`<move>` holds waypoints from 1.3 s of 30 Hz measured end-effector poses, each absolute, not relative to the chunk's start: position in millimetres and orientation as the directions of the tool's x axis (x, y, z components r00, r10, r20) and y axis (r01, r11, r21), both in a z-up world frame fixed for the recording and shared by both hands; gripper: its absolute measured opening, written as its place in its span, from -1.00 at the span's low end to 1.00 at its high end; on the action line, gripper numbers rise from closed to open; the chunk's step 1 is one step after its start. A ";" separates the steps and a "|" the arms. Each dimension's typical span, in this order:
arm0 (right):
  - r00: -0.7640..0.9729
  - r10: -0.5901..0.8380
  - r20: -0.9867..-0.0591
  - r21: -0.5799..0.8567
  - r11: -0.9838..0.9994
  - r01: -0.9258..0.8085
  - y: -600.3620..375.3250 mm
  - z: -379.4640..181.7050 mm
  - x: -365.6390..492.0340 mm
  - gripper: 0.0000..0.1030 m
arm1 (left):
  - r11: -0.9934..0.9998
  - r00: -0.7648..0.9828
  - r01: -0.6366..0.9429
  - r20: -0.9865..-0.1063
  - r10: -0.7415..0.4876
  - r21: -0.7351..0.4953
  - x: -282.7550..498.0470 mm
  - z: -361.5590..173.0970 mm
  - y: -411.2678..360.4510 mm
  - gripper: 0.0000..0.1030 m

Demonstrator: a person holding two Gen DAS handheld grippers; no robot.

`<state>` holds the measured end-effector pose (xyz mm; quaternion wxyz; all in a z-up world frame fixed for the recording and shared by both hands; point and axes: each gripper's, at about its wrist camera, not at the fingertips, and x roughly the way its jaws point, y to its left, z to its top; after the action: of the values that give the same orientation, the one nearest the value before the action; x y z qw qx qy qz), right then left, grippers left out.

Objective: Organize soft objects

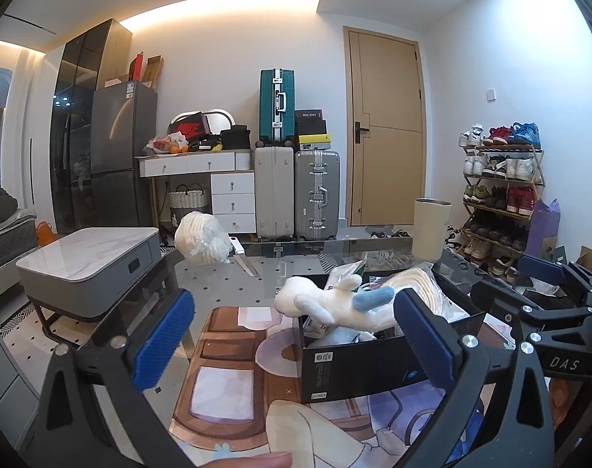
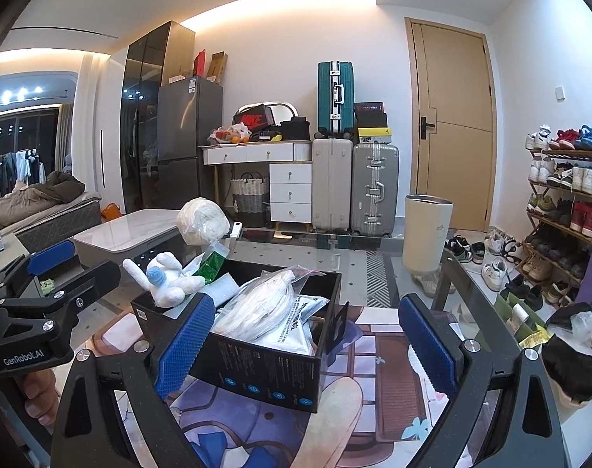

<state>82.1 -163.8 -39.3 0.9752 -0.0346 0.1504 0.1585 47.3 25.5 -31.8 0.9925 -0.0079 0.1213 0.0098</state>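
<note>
Plush toy atop box | both tongs apart, empty | black bag only right view

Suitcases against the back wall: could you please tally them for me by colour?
Teal suitcase: 1
Beige suitcase: 1
Silver suitcase: 1
Total: 3
</note>
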 end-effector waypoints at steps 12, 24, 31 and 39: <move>0.905 0.297 -0.304 -0.024 0.947 -0.319 -163.6 -39.4 83.0 0.89 | 1.000 0.970 -0.022 -0.242 0.021 -0.002 48.7 -31.7 21.0 1.00; 0.909 0.289 -0.301 -0.030 0.950 -0.312 -163.7 -39.4 83.6 0.90 | 0.999 0.968 -0.033 -0.248 0.034 0.009 48.3 -31.2 19.2 1.00; 0.910 0.289 -0.298 -0.036 0.949 -0.313 -163.5 -39.9 82.9 0.90 | 1.000 0.968 -0.016 -0.252 0.019 0.014 47.9 -31.6 17.3 1.00; 0.909 0.290 -0.298 -0.036 0.949 -0.315 -163.9 -40.1 83.4 0.90 | 0.999 0.965 -0.031 -0.258 0.036 0.025 49.5 -31.4 16.2 1.00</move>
<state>83.4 -163.9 -40.1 0.9762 -0.0417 0.1460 0.1549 49.5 16.2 -31.4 0.9913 0.0103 0.1303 0.0170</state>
